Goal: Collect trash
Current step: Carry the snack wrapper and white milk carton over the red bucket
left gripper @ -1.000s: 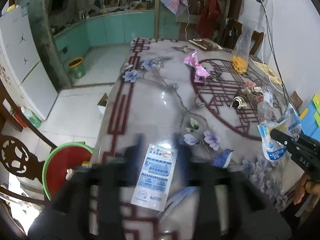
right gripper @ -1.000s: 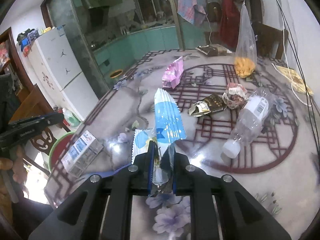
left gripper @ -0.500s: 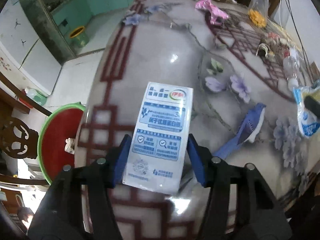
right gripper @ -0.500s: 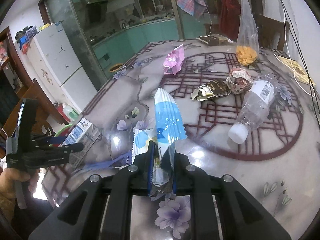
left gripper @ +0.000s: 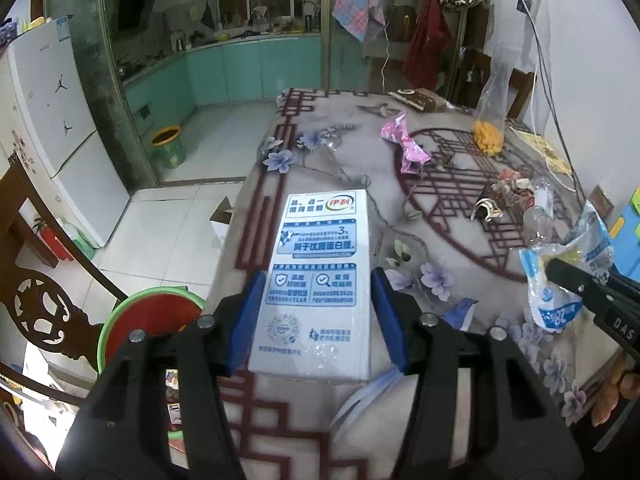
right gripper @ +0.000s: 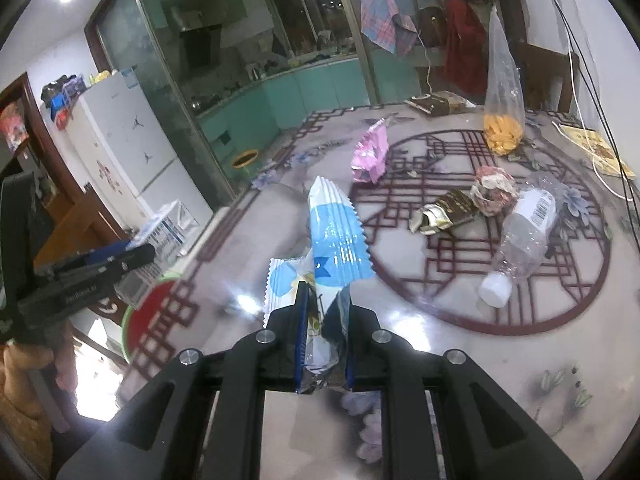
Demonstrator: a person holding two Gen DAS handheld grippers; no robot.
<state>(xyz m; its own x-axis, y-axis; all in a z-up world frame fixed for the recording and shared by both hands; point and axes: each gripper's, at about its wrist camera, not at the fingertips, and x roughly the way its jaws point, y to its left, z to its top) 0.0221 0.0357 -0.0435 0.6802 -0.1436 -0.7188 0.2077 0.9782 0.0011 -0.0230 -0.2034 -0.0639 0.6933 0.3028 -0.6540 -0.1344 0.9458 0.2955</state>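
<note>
My left gripper (left gripper: 318, 312) is shut on a white and blue milk carton (left gripper: 320, 276) and holds it above the table's left edge; it also shows in the right wrist view (right gripper: 168, 232). My right gripper (right gripper: 324, 312) is shut on a blue and white snack wrapper (right gripper: 336, 248), also seen in the left wrist view (left gripper: 560, 276). A red basin with a green rim (left gripper: 152, 320) stands on the floor left of the table. On the table lie a pink wrapper (right gripper: 370, 156), a brown wrapper (right gripper: 444, 214), a crumpled ball (right gripper: 494, 190) and a clear plastic bottle (right gripper: 524, 236).
The patterned table (right gripper: 520, 360) also holds a clear bag of orange snacks (right gripper: 502, 128) and a book at the far edge (right gripper: 436, 104). A carved wooden chair (left gripper: 44, 304) stands by the basin. A fridge (left gripper: 52, 128) and a small bin (left gripper: 168, 148) are beyond.
My left gripper closed on the milk carton and lifted it off the table, tilting up toward level. My right gripper kept hold of the wrapper and shifted slightly left.
</note>
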